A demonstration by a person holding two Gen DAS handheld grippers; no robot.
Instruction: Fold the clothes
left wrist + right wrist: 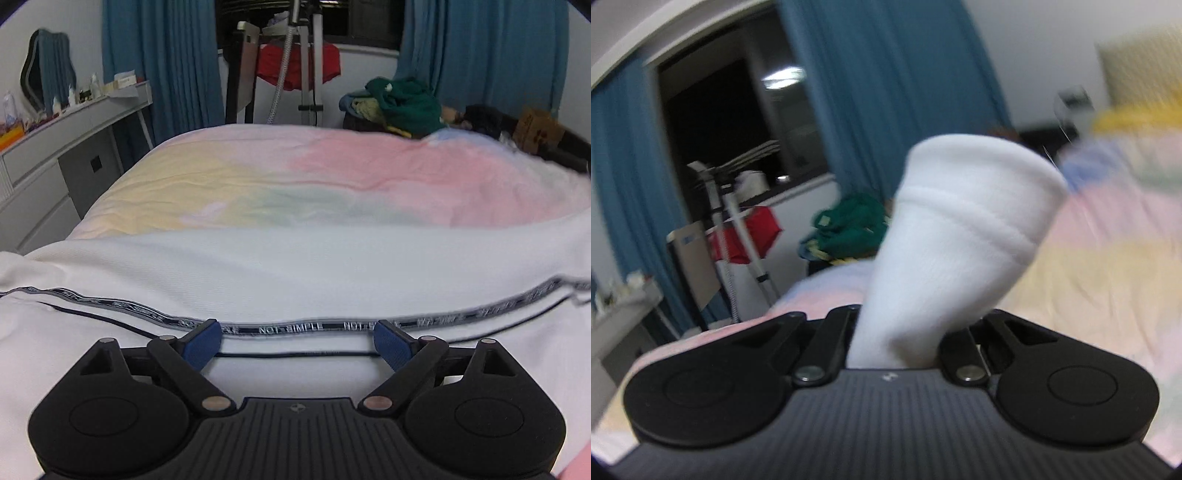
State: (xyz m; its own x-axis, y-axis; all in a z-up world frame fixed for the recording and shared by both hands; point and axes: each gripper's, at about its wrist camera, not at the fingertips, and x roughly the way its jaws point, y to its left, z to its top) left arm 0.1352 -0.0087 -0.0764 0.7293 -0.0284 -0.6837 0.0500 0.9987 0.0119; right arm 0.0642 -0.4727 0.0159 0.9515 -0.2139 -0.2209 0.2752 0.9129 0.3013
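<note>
The left claw (297, 341) stands wide, its blue pads (202, 345) over a white garment (295, 269) with a lettered dark band (291, 328), nothing between them. The garment lies spread across the near end of the bed (258, 177), whose cover is pastel pink, yellow and green. Beyond are blue curtains (162, 62) and a grey tabletop (74, 110). The right claw (895, 332), tilted and raised, is clamped on a white cloth cuff (960, 229), probably a sleeve end; the view is blurred.
</note>
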